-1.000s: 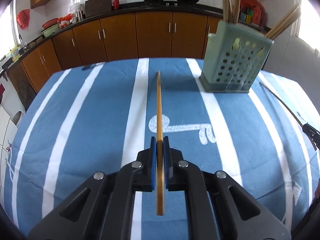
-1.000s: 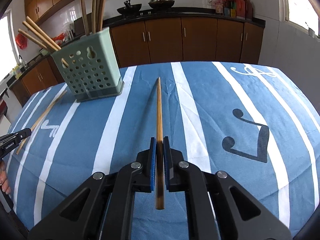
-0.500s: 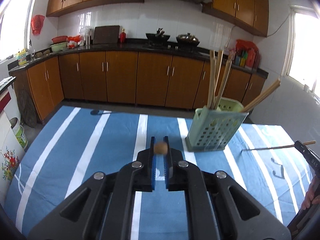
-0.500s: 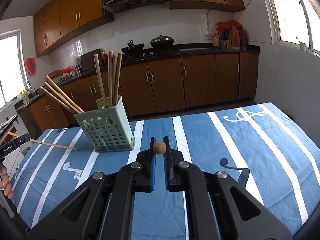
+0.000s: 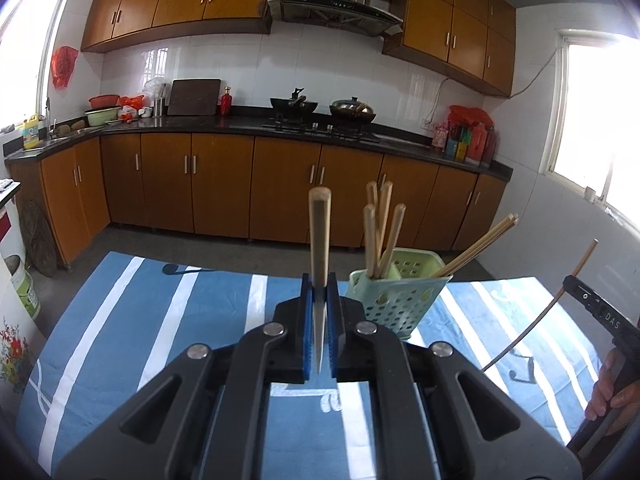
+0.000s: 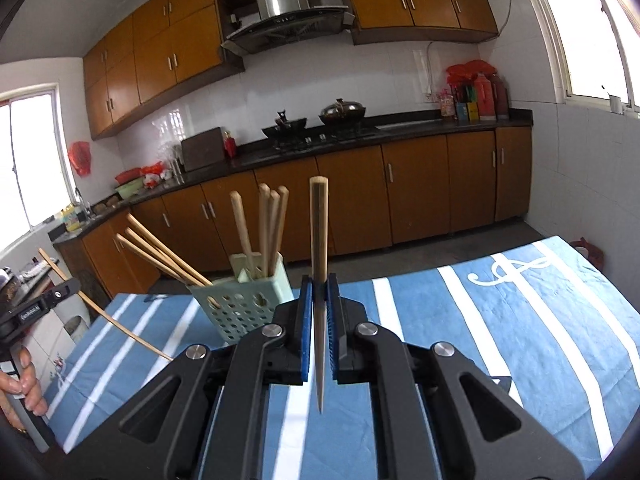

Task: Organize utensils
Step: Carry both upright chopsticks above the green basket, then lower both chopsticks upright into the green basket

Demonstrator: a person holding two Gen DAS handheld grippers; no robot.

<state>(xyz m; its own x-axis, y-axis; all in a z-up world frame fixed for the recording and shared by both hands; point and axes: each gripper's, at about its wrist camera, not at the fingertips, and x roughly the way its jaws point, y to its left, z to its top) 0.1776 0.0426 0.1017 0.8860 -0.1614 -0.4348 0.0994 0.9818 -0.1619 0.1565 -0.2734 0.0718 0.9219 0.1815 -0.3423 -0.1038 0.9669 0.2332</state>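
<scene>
My left gripper point(image 5: 319, 292) is shut on a wooden chopstick point(image 5: 319, 236) that stands upright, thick end up. A pale green perforated holder point(image 5: 400, 300) with several chopsticks stands just right of it on the table. My right gripper point(image 6: 319, 292) is likewise shut on an upright chopstick point(image 6: 319, 232). In the right wrist view the green holder point(image 6: 240, 308) sits just left of the fingers. Each view shows the other gripper at its edge, gripping a tilted chopstick point(image 5: 552, 308) point(image 6: 100, 312), held by a hand point(image 5: 610, 392).
The table carries a blue cloth with white stripes point(image 5: 160, 320) point(image 6: 520, 320). Brown kitchen cabinets point(image 5: 224, 188) and a dark counter with pans point(image 5: 320, 120) lie beyond the table. A white appliance stands at the left point(image 5: 12, 320).
Both grippers rose off the table and tilted upward, each with its chopstick. The chopsticks went from lying flat along the cloth to standing upright in the jaws.
</scene>
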